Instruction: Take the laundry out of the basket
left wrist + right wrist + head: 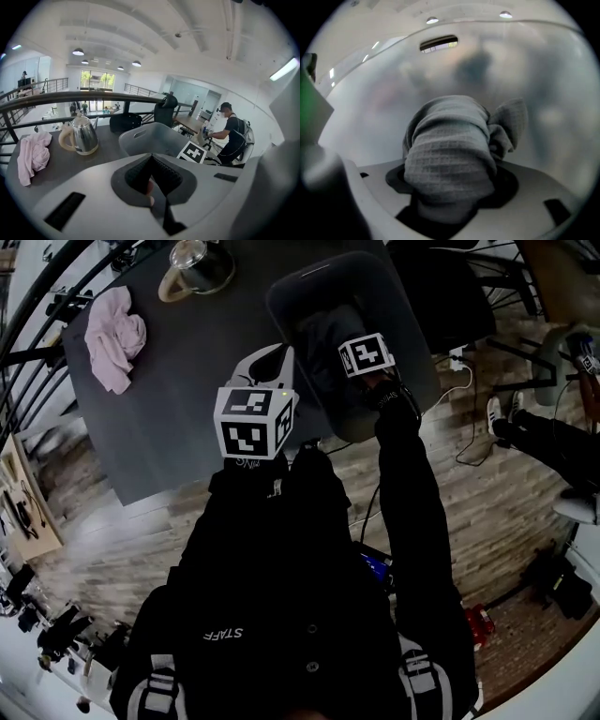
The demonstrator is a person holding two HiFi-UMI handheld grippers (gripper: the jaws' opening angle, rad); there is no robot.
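A grey plastic laundry basket point(309, 282) stands at the right end of a dark table point(159, 427). My right gripper point(450, 190) reaches down inside the basket point(370, 93) and is shut on a grey waffle-weave cloth point(450, 150), which bunches up over its jaws and hides the pads. In the head view the cloth point(323, 343) shows as a dark heap beside the gripper's marker cube. My left gripper point(151, 176) hovers over the table just left of the basket point(140, 138), its jaws together with nothing in them. A pink cloth point(114, 338) lies on the table's left part.
A steel kettle point(82, 136) stands on the table behind the pink cloth point(32, 157). A black railing point(70, 98) runs behind the table, with a dark bag point(125, 122) and a chair point(165, 110) beyond. A person point(232, 136) works at the right.
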